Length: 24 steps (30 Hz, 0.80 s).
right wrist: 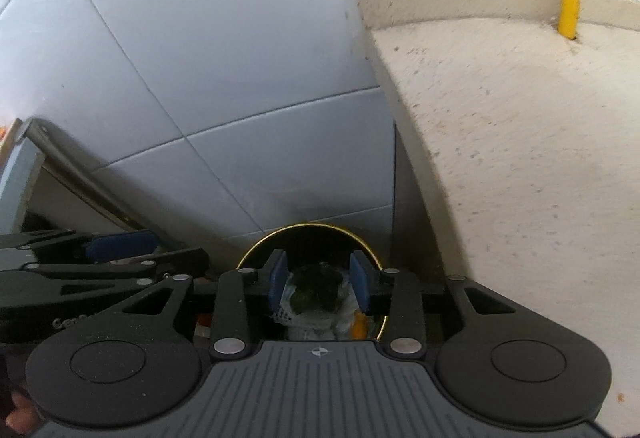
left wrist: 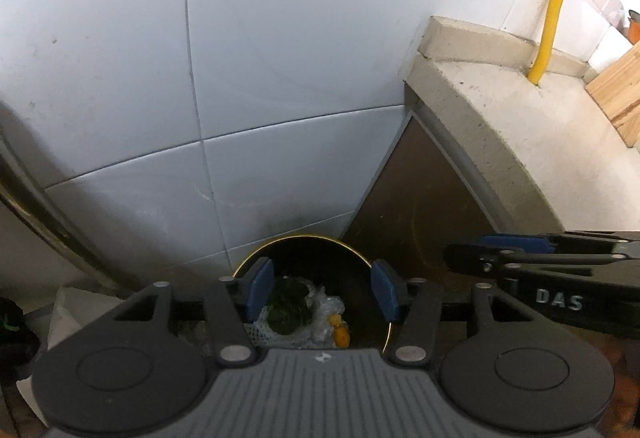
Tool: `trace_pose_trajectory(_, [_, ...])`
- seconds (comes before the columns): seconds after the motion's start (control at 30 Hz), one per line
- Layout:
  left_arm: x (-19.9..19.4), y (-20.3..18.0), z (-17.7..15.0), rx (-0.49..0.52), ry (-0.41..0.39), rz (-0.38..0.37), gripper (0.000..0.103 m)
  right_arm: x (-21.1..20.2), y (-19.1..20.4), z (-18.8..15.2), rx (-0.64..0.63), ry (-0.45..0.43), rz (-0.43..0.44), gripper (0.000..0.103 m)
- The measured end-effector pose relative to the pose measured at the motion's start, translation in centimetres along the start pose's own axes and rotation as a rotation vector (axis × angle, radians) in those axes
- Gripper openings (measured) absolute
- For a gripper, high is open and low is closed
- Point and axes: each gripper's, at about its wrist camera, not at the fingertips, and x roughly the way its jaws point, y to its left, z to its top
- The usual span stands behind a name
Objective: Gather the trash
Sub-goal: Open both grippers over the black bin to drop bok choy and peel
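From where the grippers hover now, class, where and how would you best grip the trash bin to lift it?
Probably grip the trash bin by its thin gold rim, coming straight down from above: it stands upright, open-topped, wedged between tiled wall and cabinet, so its sides are blocked.

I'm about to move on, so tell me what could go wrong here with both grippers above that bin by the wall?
Two risks, as far as I can judge:
1. The left gripper and right gripper hang close together over the bin; they might knock each other.
2. The bin sits tight between the tiled wall and the counter, so a careless swing could strike either.
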Motion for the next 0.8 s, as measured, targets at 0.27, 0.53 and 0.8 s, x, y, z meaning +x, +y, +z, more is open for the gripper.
trace_pose_trajectory(0.27, [-0.6, -0.7, 0.1, 0.032, -0.028, -0.035, 0.048, -3.4, -0.5, -0.4, 0.0, -0.042, -0.01, 0.048])
trace_pose_trajectory(0.53, [-1.0, -1.4, 0.0, 0.077, -0.055, -0.047, 0.048, -5.8, -0.8, -0.4, -0.001, -0.095, -0.012, 0.051])
trace_pose_trajectory(0.8, [-2.4, -3.7, 0.0, 0.115, -0.079, -0.109, 0.048, -8.7, -2.6, -1.0, 0.034, -0.149, -0.026, 0.052])
